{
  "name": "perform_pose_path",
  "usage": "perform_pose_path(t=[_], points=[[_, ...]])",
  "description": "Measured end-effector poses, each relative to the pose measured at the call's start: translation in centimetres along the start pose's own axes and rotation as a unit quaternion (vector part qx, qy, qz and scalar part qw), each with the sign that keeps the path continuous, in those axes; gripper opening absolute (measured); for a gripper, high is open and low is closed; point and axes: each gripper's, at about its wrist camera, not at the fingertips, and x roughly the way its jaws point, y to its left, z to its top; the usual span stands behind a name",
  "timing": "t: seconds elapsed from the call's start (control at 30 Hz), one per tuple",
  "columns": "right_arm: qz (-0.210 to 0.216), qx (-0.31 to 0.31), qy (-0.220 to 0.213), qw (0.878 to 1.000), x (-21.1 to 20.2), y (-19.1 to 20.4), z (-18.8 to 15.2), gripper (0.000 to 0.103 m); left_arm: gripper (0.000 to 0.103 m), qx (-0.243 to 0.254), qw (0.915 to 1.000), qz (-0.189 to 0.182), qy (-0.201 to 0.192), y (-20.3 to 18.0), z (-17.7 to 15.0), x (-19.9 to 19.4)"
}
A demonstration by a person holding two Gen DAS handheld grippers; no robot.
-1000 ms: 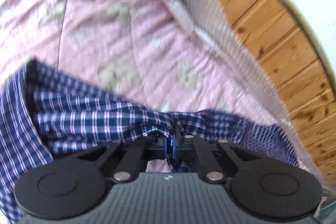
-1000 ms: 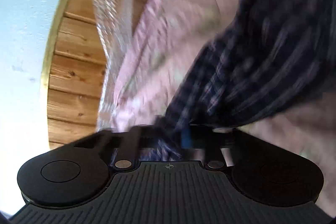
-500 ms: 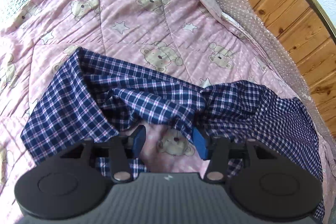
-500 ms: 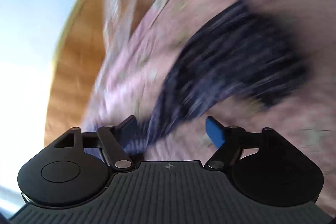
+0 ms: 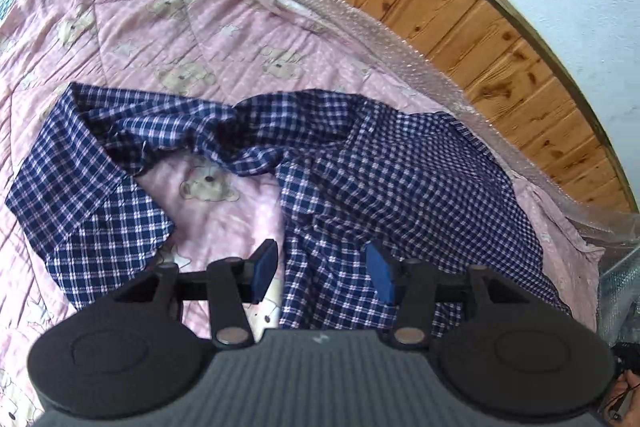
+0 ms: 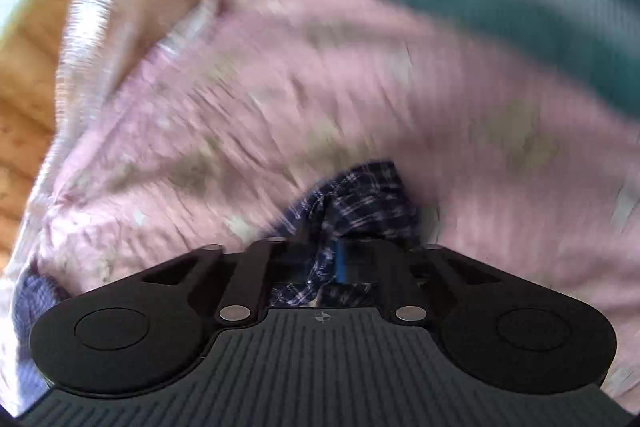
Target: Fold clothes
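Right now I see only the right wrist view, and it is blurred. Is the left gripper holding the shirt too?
Observer: No. The left gripper is open, with its pads apart above the checked shirt, and it grips nothing.
Operator: How does the shirt lie?
Observer: It is crumpled, not folded, on the pink quilt. A bare patch of quilt shows between its two parts.
Operator: What runs along the far edge of the quilt?
Observer: A strip of bubble wrap, and beyond it wooden boards.
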Motion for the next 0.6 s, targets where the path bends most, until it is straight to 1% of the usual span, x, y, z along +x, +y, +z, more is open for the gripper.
perform_pose_path(t=[0.03, 0.07, 0.1, 0.13, 0.17, 0.2, 0.23, 0.27, 0.3, 0.33, 0.37, 0.4, 0.43, 0.5, 0.53, 0.57, 0.6], points=[[0.029, -0.008, -0.042, 0.999, -2.5, 0.5, 0.0, 0.005, 0.050, 0.001, 0.9998, -0.014, -0.014, -0.3, 0.0, -0.7], [0.059, -0.020, -0.085, 0.994, -5.1, 0.9, -0.3, 0.005, 0.050, -0.003, 0.9992, -0.030, -0.027, -0.5, -0.2, -1.4], [0.090, -0.038, -0.130, 0.987, -7.8, 0.9, -1.4, 0.005, 0.050, -0.005, 0.9986, -0.042, -0.032, -0.6, -0.6, -1.7], [0.122, -0.056, -0.174, 0.976, -10.6, 0.9, -2.4, 0.005, 0.051, -0.006, 0.9979, -0.054, -0.036, -0.7, -1.0, -2.0], [0.138, -0.068, -0.192, 0.969, -12.2, 0.5, -3.4, 0.009, 0.051, -0.008, 0.9970, -0.066, -0.041, -0.8, -1.5, -2.4], [0.131, -0.070, -0.168, 0.974, -12.1, -0.5, -4.6, 0.032, 0.051, -0.005, 0.9973, -0.063, -0.038, -1.0, -2.0, -2.5], [0.114, -0.066, -0.138, 0.982, -11.5, -1.7, -5.7, 0.045, 0.051, -0.001, 0.9976, -0.060, -0.034, -1.2, -2.6, -2.7], [0.074, -0.050, -0.091, 0.992, -10.0, -3.4, -6.8, 0.064, 0.051, -0.001, 0.9977, -0.060, -0.030, -1.3, -3.2, -2.9], [0.028, -0.028, -0.033, 0.999, -8.2, -5.3, -8.0, 0.064, 0.051, -0.001, 0.9979, -0.059, -0.026, -1.6, -3.8, -3.2], [-0.003, -0.007, 0.013, 1.000, -6.9, -7.1, -9.0, 0.059, 0.052, -0.001, 0.9981, -0.058, -0.022, -1.8, -4.4, -3.4], [-0.010, 0.013, 0.038, 0.999, -6.5, -8.7, -9.7, 0.051, 0.053, -0.002, 0.9982, -0.057, -0.018, -2.0, -5.0, -3.7], [-0.010, 0.028, 0.050, 0.998, -6.4, -10.0, -10.2, 0.049, 0.054, 0.002, 0.9984, -0.054, -0.016, -2.5, -5.5, -3.9], [0.001, 0.035, 0.041, 0.999, -6.9, -10.8, -10.2, 0.051, 0.054, 0.008, 0.9988, -0.046, -0.013, -3.0, -6.0, -4.0], [0.030, 0.043, 0.029, 0.998, -6.7, -11.8, -9.2, 0.069, 0.054, 0.018, 0.9993, -0.032, -0.009, -4.4, -6.9, -4.1], [0.046, 0.045, 0.024, 0.998, -6.4, -12.1, -8.5, 0.074, 0.055, 0.018, 0.9995, -0.025, -0.008, -5.2, -7.3, -4.1], [0.060, 0.046, 0.024, 0.997, -5.8, -12.2, -7.7, 0.083, 0.055, 0.018, 0.9997, -0.018, -0.007, -6.0, -7.8, -4.0], [0.073, 0.045, 0.028, 0.996, -4.9, -12.1, -6.7, 0.087, 0.056, 0.018, 0.9996, -0.020, -0.005, -7.2, -8.5, -3.8]])
